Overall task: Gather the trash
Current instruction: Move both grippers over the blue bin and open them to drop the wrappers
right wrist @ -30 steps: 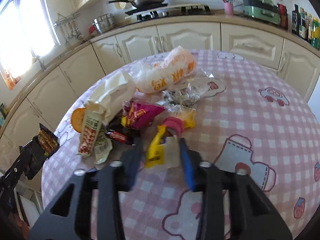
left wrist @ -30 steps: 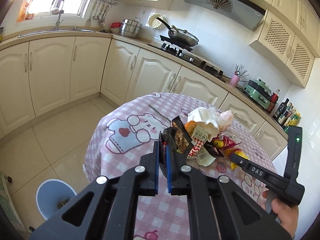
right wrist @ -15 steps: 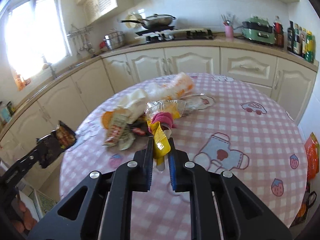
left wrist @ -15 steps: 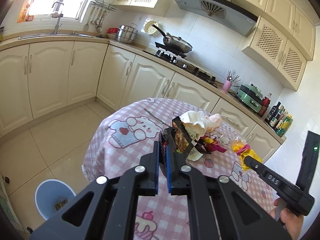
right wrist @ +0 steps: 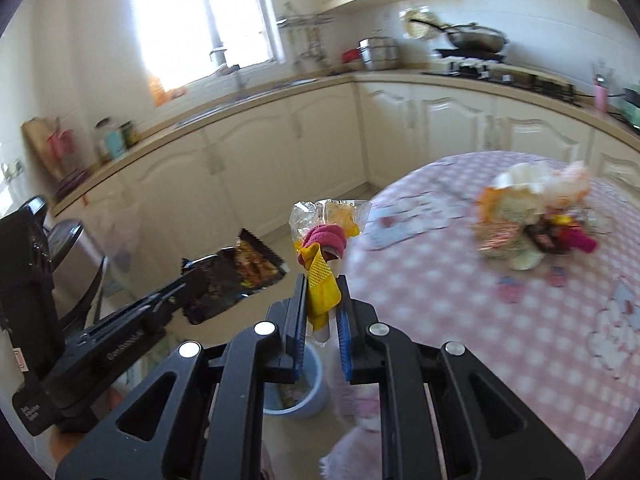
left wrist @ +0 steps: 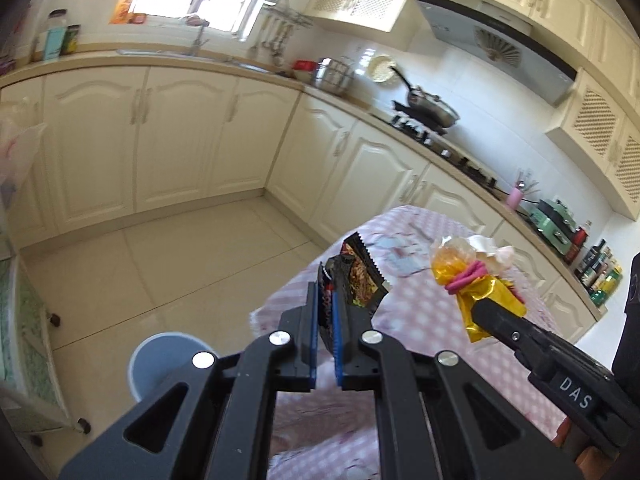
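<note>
In the left wrist view the left gripper [left wrist: 325, 312] clamps a dark snack wrapper [left wrist: 356, 278] above the floor, blue bin [left wrist: 160, 362] near left, while in the right wrist view the right gripper [right wrist: 323, 312] clamps a yellow wrapper [right wrist: 322, 288] over that bin [right wrist: 298, 394], trash pile [right wrist: 528, 224] far right on the table [right wrist: 460, 300].

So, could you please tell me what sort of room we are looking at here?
A home kitchen, most likely: a pan sits on a gas stove, a sink tap stands under the window, and cream cabinets line the walls.

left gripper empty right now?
No: the left gripper is shut on a dark snack wrapper, which sticks up from between its blue pads, clear of the table.
</note>
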`<action>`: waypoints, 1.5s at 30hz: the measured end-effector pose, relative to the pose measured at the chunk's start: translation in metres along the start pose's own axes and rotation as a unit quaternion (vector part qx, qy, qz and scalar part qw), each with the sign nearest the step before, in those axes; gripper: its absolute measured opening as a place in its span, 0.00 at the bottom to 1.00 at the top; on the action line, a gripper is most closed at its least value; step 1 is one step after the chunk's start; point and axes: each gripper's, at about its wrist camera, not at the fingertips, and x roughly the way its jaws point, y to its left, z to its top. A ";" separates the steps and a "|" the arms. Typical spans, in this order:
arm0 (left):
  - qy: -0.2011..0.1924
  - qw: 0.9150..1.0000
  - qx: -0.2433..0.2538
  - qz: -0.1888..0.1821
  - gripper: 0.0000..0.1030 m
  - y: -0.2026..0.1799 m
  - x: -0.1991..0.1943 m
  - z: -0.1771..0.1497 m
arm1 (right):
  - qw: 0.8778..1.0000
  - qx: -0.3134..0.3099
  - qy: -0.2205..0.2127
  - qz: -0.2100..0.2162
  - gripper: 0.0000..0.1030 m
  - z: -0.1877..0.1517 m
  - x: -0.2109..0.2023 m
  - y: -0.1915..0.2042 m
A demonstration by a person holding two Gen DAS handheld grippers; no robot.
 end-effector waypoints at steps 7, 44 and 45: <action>0.035 0.997 -0.034 0.065 0.06 0.074 0.019 -0.014 | 0.997 -0.033 0.066 0.033 0.12 -0.018 0.076 0.055; 0.105 0.978 -0.098 0.150 0.49 0.195 0.100 -0.043 | 0.980 -0.051 0.191 0.039 0.12 -0.076 0.222 0.099; 0.103 0.978 -0.100 0.151 0.49 0.196 0.099 -0.043 | 0.980 -0.052 0.189 0.040 0.12 -0.075 0.223 0.101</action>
